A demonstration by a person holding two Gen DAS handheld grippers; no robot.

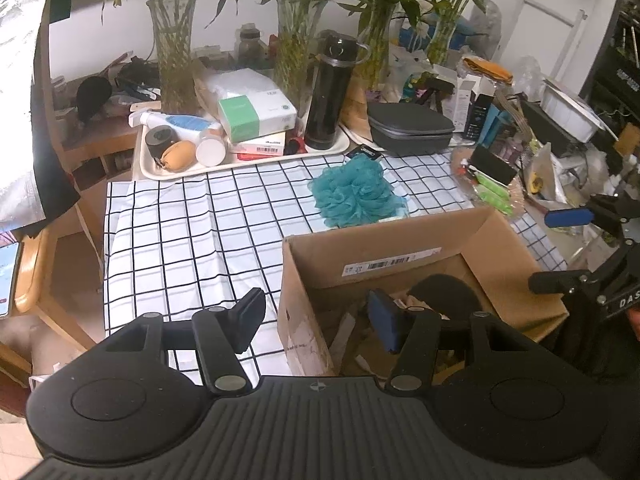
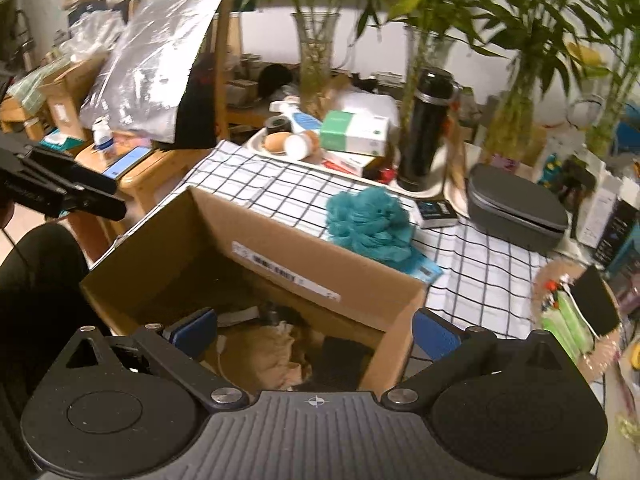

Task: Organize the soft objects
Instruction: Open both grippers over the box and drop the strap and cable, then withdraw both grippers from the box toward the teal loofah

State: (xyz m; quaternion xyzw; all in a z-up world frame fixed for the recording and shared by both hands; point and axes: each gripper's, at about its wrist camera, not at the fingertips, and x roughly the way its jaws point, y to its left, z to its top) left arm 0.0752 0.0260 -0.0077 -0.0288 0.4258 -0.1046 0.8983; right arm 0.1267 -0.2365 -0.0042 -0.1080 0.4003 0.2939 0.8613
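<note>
Your left gripper point(image 1: 320, 322) hangs over the near left wall of the cardboard box point(image 1: 400, 240), its fingers partly apart with nothing between them: one finger sits outside the box above the checked tablecloth point(image 1: 192, 220), the other inside it. Your right gripper point(image 2: 316, 332) is over the same box point(image 2: 280, 248) with its fingers spread as wide as they go and empty; the left one is inside the box, the right one just outside its right wall. In the bottom of the box lie crumpled tan material point(image 2: 280, 356) and a dark item point(image 2: 340, 360) (what either one is cannot be told from here). The teal bath pouf point(image 1: 352, 190) rests on the tablecloth just behind the far wall of the box, apart from both grippers, and sits partly on a flat blue packet point(image 2: 424, 270). Behind it a white tray point(image 1: 160, 172) carries a black flask point(image 1: 330, 92), a green and white carton point(image 1: 256, 114) and a spray bottle point(image 1: 180, 122). A grey zipped case point(image 1: 410, 128) lies to the right of the tray.
</note>
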